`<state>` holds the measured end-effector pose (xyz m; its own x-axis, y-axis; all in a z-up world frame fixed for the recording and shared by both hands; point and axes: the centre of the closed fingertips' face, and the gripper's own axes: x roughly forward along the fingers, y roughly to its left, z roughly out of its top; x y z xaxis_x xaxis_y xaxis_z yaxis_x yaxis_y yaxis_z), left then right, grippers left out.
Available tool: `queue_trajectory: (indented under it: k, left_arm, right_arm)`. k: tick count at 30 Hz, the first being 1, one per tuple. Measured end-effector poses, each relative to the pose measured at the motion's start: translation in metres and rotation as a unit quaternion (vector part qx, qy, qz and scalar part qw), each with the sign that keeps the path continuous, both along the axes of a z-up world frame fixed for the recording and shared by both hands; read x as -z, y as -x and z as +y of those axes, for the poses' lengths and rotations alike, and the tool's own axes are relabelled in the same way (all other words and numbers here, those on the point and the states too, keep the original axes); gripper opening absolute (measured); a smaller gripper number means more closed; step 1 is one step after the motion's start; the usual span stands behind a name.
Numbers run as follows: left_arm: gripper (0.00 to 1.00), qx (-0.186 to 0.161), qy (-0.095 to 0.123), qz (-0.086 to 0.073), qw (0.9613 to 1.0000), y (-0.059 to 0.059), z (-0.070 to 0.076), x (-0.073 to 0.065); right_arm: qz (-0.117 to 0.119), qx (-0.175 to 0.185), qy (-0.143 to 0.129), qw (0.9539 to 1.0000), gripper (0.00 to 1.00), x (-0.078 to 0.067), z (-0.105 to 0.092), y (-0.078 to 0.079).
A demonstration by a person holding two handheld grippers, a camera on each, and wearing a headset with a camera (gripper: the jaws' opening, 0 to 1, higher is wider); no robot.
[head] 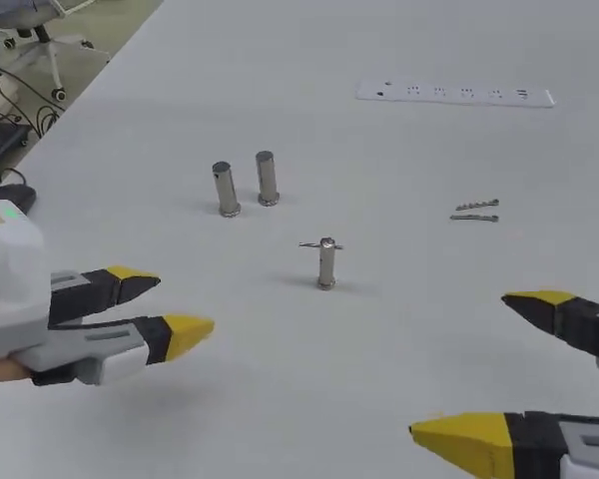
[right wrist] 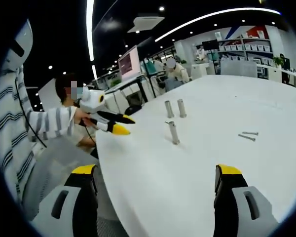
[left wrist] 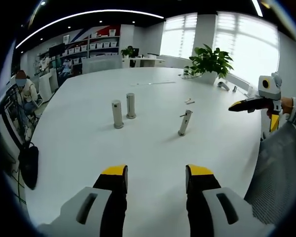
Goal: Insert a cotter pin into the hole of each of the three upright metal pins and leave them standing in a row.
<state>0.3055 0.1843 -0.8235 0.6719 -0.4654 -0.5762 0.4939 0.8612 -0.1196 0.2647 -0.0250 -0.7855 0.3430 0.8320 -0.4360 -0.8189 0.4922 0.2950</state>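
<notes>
Both tools are up off the table right now, one on each side, and neither is carrying anything. The left tongs come in from the near left, roughly level, tips aimed to the right, jaws spread with a clear gap between the yellow tips. The right tongs reach in from the near right, tips aimed left, jaws spread wider and empty too. The right gripper view catches the left hand wrapped round the back of its tool, with a striped sleeve running back toward the body and the forearm about level by the table edge. The left gripper view shows the right hand holding its tool out at the table's side, tips pointing inward.

Now the pins: three stand upright mid-table, well apart from both tongs. The front pin stands alone, nearest the person, with a cotter pin through the hole near its top, poking out on both sides. Behind it and to the left, the left back pin and right back pin stand just beside each other, not touching. Off to the right, two loose cotters lie flat, side by side. A power strip lies at the far side
</notes>
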Motion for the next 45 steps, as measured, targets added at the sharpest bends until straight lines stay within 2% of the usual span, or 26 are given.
queue_trajectory:
  k: [6, 7, 10, 13, 17, 20, 27, 29, 32, 35, 41, 42, 43, 45]
  left_arm:
    - [0.44, -0.006, -0.006, -0.015, 0.9999, -0.023, 0.007, -0.001]
    - [0.44, -0.005, -0.020, -0.019, 0.9996, -0.029, 0.009, 0.001]
    - [0.44, -0.007, -0.027, -0.023, 0.9993, -0.042, 0.011, 0.003]
    - [0.43, 0.000, -0.046, -0.021, 0.9987, -0.051, 0.012, 0.007]
    - [0.43, 0.002, -0.048, -0.025, 0.9985, -0.064, 0.012, 0.008]
    - [0.42, -0.004, -0.040, -0.034, 0.9986, -0.080, 0.015, 0.003]
    - [0.40, 0.008, -0.062, -0.044, 0.9971, -0.107, 0.020, -0.002]
    - [0.40, 0.005, -0.060, -0.045, 0.9972, -0.114, 0.020, -0.004]
    - [0.38, 0.007, -0.043, -0.048, 0.9979, -0.122, 0.016, -0.008]
    - [0.35, 0.012, -0.054, -0.055, 0.9970, -0.132, 0.014, -0.010]
    - [0.29, 0.013, -0.062, -0.053, 0.9966, -0.147, 0.008, -0.007]
    - [0.27, -0.003, -0.046, -0.047, 0.9978, -0.149, 0.007, -0.007]
    - [0.26, -0.008, -0.039, -0.045, 0.9982, -0.151, 0.006, -0.007]
    - [0.24, -0.016, -0.038, -0.051, 0.9978, -0.155, 0.005, -0.007]
  right_arm:
    - [0.002, 0.003, -0.002, 1.0000, 1.00, -0.004, -0.003, 0.005]
    - [0.001, 0.003, -0.002, 1.0000, 1.00, -0.004, -0.003, 0.005]
    - [-0.006, 0.006, 0.009, 0.9999, 1.00, -0.004, -0.008, 0.006]
    - [-0.006, 0.010, 0.012, 0.9999, 1.00, -0.005, -0.011, 0.007]
    - [-0.006, 0.013, 0.022, 0.9996, 1.00, -0.004, -0.015, 0.009]
    - [-0.006, 0.021, 0.021, 0.9995, 1.00, -0.005, -0.019, 0.009]
    - [-0.006, 0.032, 0.018, 0.9993, 1.00, -0.010, -0.023, 0.007]
    - [-0.009, 0.037, 0.019, 0.9991, 1.00, -0.011, -0.025, 0.005]
    - [-0.010, 0.044, 0.019, 0.9988, 1.00, -0.012, -0.027, 0.004]
    - [-0.008, 0.047, 0.022, 0.9986, 1.00, -0.011, -0.029, 0.003]
    - [-0.008, 0.052, 0.025, 0.9983, 1.00, -0.010, -0.032, 0.002]
    - [-0.008, 0.055, 0.024, 0.9982, 0.99, -0.010, -0.032, 0.001]
    - [-0.009, 0.056, 0.024, 0.9981, 0.99, -0.010, -0.033, 0.001]
    - [-0.010, 0.059, 0.022, 0.9980, 0.99, -0.010, -0.034, 0.000]
